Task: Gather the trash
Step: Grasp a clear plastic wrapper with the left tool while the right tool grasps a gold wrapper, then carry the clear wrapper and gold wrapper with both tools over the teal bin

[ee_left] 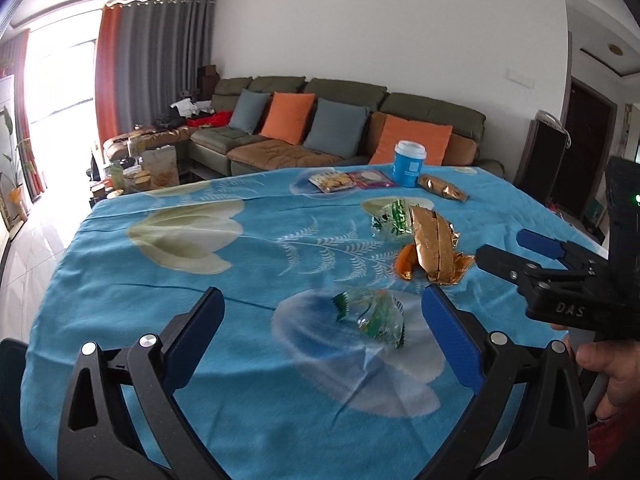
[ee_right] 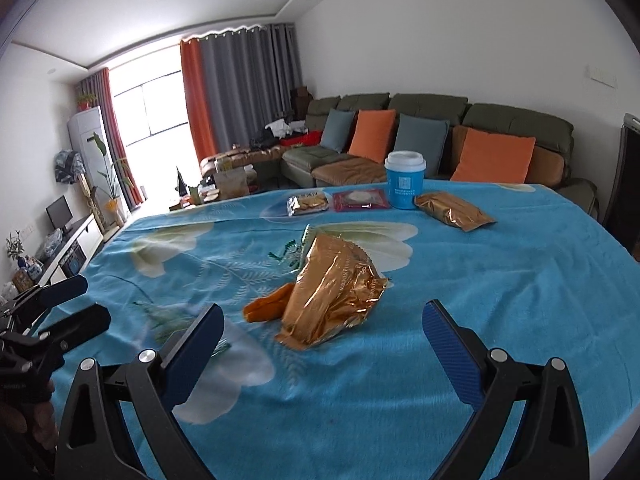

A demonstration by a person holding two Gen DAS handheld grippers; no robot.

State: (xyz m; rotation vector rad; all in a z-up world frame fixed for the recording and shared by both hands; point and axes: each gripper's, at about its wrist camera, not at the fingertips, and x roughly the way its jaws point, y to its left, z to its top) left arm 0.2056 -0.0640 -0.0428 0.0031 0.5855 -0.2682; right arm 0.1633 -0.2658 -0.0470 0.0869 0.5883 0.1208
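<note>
1. Covering the whole work surface, one table (ee_left: 160, 340) under a blue floral cloth is the largest item — every piece of trash in view lies on it, and no bin or bag shows in either view, so where the trash is to go cannot be told.
2. Two grippers: the left gripper (ee_left: 324, 320) has its jaws spread wide, empty, with the crumpled green wrapper (ee_left: 370, 316) between and just ahead of the fingers; the right gripper (ee_right: 324, 332) is likewise spread and empty, with the large gold wrapper (ee_right: 336, 292) just ahead of it.
3. One blue cup (ee_right: 405, 180) with a white lid stands upright at the far edge.
4. Three gold or orange pieces: the large gold wrapper mid-table, one orange scrap (ee_right: 266, 306) touching its left side, and one sealed-looking gold packet (ee_right: 454, 210) near the cup.
5. Two green wrappers: the near one, and a second green wrapper (ee_left: 390, 218) just behind the large gold one.
6. Two flat packets at the far edge: one cracker packet (ee_right: 307, 203) and one red packet (ee_right: 360, 199), side by side.
7. Progress, as a judgement — collection appears barely begun: nothing is held, and roughly nine items lie loose.
</note>
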